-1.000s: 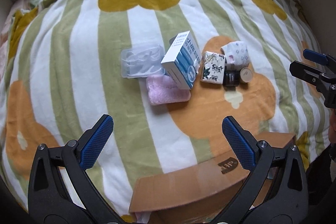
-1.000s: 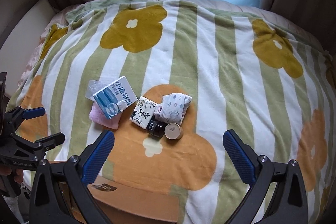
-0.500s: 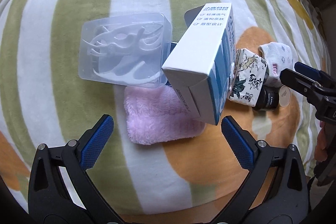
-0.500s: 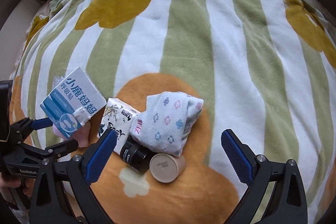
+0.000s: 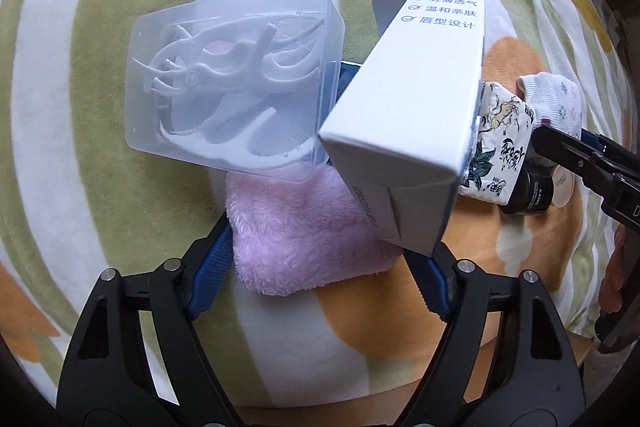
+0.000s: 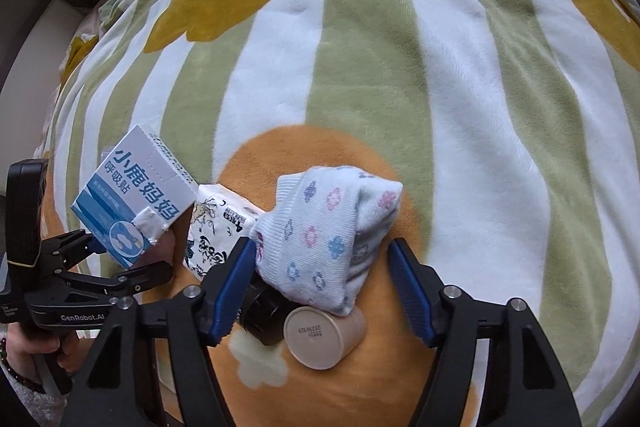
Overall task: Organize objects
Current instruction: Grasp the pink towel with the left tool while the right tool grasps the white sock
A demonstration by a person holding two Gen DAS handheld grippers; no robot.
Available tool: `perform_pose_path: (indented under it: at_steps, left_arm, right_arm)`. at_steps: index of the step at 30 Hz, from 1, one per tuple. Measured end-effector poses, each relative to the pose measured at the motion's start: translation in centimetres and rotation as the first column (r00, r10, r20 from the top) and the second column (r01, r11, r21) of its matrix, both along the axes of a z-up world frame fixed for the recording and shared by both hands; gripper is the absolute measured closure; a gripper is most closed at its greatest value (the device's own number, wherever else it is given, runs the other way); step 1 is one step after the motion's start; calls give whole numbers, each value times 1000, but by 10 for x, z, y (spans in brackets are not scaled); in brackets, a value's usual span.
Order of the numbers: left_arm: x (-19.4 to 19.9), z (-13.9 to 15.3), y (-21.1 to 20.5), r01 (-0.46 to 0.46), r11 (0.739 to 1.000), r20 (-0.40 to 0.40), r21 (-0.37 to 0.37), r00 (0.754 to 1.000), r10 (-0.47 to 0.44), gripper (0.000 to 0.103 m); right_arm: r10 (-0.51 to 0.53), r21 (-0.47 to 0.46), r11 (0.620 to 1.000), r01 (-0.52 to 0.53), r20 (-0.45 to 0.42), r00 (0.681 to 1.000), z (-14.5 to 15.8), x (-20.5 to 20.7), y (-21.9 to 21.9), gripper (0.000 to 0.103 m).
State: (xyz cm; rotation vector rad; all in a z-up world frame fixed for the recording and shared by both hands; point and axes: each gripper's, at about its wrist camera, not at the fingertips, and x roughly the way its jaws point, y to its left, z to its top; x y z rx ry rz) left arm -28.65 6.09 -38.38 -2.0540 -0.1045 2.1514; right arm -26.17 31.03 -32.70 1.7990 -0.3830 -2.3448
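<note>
Now both grippers have dropped from a high hover to the pile on the blanket (image 6: 400,67), the left gripper (image 5: 320,263) with fingers apart around the pink towel (image 5: 304,227) under the white box (image 5: 408,131), the right gripper (image 6: 324,283) likewise parted astride the flowered sock (image 6: 324,227), so grasps look imminent.

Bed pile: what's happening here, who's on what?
Two handheld grippers are working a small pile on the striped blanket. The left gripper straddles the pink cloth under the white-blue box, jaws open. The right gripper brackets the floral sock, also open. Nothing lifted yet.
</note>
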Motion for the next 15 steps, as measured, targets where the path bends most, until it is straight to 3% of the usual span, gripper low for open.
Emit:
perform_pose_path:
  at_steps: [8,15]
  left_arm:
    - [1,7,15,-7,998,-5,55,1000,7,56]
    - [3,20,30,-18,994,-27,103,999,21,73]
  right_arm:
    - [-15,11,1000,15,-15,1000,7,5,4,58]
    - [-14,16,1000,14,-50,999,23,11,4,60]
